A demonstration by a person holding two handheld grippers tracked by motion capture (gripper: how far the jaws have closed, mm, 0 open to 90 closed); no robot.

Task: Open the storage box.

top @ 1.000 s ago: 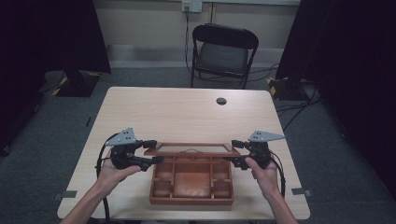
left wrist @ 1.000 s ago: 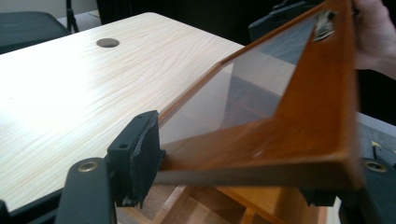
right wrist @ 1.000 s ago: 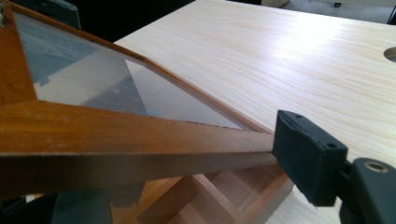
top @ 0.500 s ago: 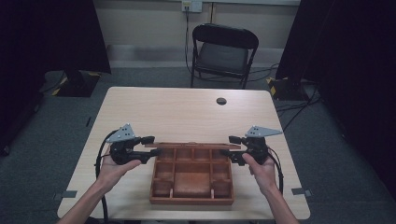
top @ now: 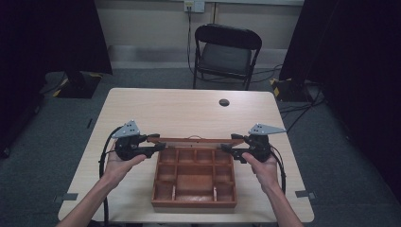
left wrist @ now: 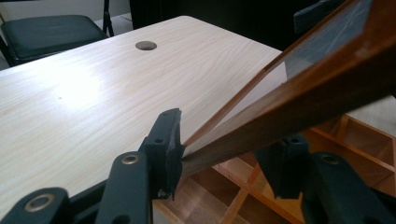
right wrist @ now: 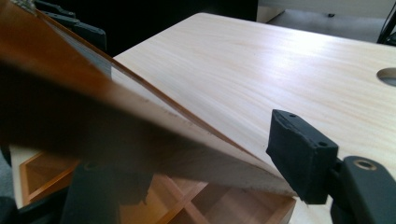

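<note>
Steadiness matters most as I swing the glass-paned wooden lid (top: 189, 140) up over the compartmented brown wooden box (top: 194, 184) at lower centre, my left gripper (left wrist: 219, 161) and right gripper (right wrist: 205, 175) each pinching a lid end, rising level together.

A brown wooden box (top: 194, 182) with an open top sits at the near middle of the pale wooden table (top: 179, 111). Thin partitions divide its inside into many small compartments, smaller ones at the far side and larger ones near. Its hinged lid (top: 191, 140), a wooden frame around a clear pane, is swung up along the far edge, tilted steeply, with the left gripper (top: 158, 147) and right gripper (top: 226, 147) at its two ends.
</note>
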